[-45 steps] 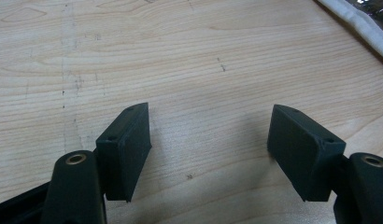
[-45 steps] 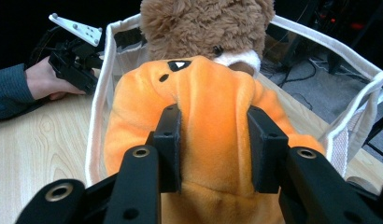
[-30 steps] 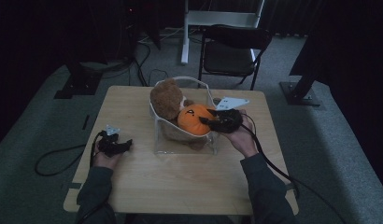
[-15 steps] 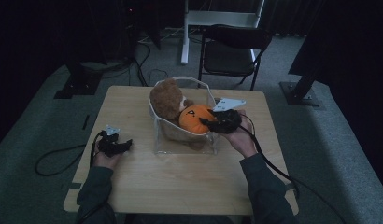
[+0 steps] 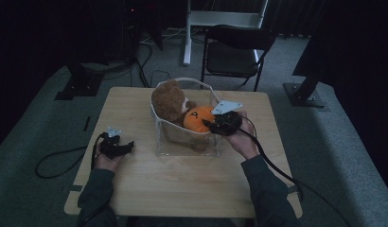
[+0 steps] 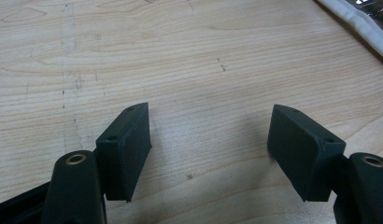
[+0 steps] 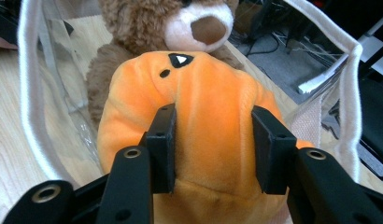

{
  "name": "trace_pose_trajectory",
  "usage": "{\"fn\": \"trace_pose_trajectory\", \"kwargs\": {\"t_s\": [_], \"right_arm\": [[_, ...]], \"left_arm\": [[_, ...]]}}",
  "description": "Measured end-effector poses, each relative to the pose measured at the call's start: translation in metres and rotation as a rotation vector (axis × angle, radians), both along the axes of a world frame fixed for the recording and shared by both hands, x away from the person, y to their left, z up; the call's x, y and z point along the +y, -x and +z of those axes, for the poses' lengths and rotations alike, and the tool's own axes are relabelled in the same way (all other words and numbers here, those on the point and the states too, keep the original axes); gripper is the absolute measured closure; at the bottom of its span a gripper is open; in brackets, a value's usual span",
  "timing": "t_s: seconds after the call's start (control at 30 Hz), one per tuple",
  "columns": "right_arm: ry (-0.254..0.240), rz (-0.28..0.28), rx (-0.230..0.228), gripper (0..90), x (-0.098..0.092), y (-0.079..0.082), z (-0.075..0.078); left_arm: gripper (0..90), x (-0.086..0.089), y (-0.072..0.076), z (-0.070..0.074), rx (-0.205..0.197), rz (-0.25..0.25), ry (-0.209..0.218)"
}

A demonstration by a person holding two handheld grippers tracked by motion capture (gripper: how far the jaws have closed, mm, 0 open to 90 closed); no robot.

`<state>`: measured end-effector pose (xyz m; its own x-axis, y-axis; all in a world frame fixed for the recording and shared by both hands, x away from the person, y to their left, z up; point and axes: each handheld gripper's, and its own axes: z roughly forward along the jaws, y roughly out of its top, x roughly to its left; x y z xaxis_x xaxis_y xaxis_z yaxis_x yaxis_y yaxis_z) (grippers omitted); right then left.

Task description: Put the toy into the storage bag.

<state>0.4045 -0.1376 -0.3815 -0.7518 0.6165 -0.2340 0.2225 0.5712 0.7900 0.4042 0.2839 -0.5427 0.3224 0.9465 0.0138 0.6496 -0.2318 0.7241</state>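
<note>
We've got the right gripper clamped on the orange plush, pads pinching a fold of fabric w/ the toy sitting in the clear bag next to the brown teddy. Left gripper rests on the table beside the bag, jaws wide apart, nothing btwn them. To do this well, we reckon: keep the squeeze firm since plush slips, move straight up/down so we clear the white rim, & don't drag the teddy along. Left could steady the bag if it tips.
</note>
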Motion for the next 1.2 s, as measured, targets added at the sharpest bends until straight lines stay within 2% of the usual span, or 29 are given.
{"fn": "trace_pose_trajectory", "kwargs": {"t_s": [0.13, 0.23, 0.27, 0.3, 0.5, 0.83, 0.9, 0.93, 0.97, 1.07, 1.13, 1.2], "right_arm": [[-0.031, 0.039, 0.038, 56.2, 0.0, 0.0, 0.001], [-0.04, 0.044, 0.049, 55.1, -0.001, 0.0, 0.002], [-0.082, 0.06, 0.09, 49.0, -0.004, -0.002, 0.003], [-0.098, 0.064, 0.104, 47.0, -0.005, -0.003, 0.003], [-0.149, 0.087, 0.155, 38.5, -0.01, -0.005, 0.004], [-0.191, 0.073, 0.126, 34.4, -0.018, -0.004, 0.006], [-0.203, 0.074, 0.121, 37.4, -0.019, -0.003, 0.007], [-0.199, 0.076, 0.113, 42.7, -0.02, -0.003, 0.007], [-0.199, 0.076, 0.113, 42.7, -0.02, -0.003, 0.007], [-0.208, 0.087, 0.095, 58.5, -0.023, 0.0, 0.008], [-0.201, 0.1, 0.107, 67.9, -0.024, 0.001, 0.008], [-0.186, 0.097, 0.109, 71.4, -0.023, 0.001, 0.007]], "left_arm": [[30.6, 0.0, 0.0, 0.0, 0.0, 0.0, 0.0], [30.6, 0.0, 0.0, 0.0, 0.0, 0.0, 0.0], [30.6, 0.0, 0.0, 0.0, -0.001, 0.0, 0.0], [30.6, 0.0, 0.0, 0.0, 0.0, 0.001, 0.0], [30.6, 0.0, 0.0, 0.0, 0.0, 0.0, 0.0], [30.6, 0.0, 0.0, 0.0, 0.0, 0.001, 0.0], [30.6, 0.0, 0.0, 0.0, 0.0, 0.0, 0.001], [30.6, 0.0, 0.0, 0.0, 0.0, 0.0, 0.0], [30.6, 0.0, 0.0, 0.0, 0.0, 0.0, 0.0], [30.6, 0.0, 0.0, 0.0, 0.0, 0.0, 0.0], [30.6, 0.0, 0.0, 0.0, 0.0, 0.0, 0.001], [30.6, 0.0, 0.0, 0.0, 0.0, 0.0, 0.0]]}}
